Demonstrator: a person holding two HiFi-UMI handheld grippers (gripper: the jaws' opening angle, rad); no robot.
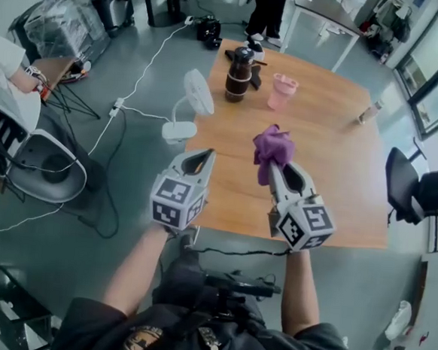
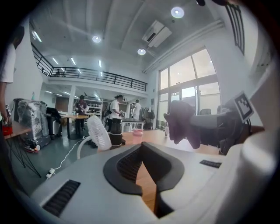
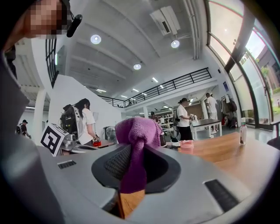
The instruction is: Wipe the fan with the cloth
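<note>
Two tongs show in the lower middle of the head view, both held above the near part of the desk [image 1: 339, 187]. Your right tongs [image 1: 274, 167] are clamped on the purple cloth [image 1: 272, 147]. In the right gripper view it is pinched between the pads and bunched up past the tips [image 3: 136, 131]. Your left tongs [image 1: 205, 154] are pressed together with nothing between them, which the left gripper view [image 2: 142, 151] confirms.

The white fan [image 1: 197, 93] stands at the left edge of the desk, upper left of both tongs and well apart from the cloth. A dark jug [image 1: 239, 74] and a pink cup [image 1: 283, 91] stand to its right.

My reading is that the cloth is in hand and the wiping has not begun. Next, you need to carry the cloth up and left in the frame to the fan's round grille and press it lightly there. The fan looks light and sits close to the desk's edge, so you may want the left tongs to steady its base [image 1: 178, 132] first.

I can read no brand or label on the fan, jug or cup. The only print is the black-and-white square markers on the cubes of your tongs
</note>
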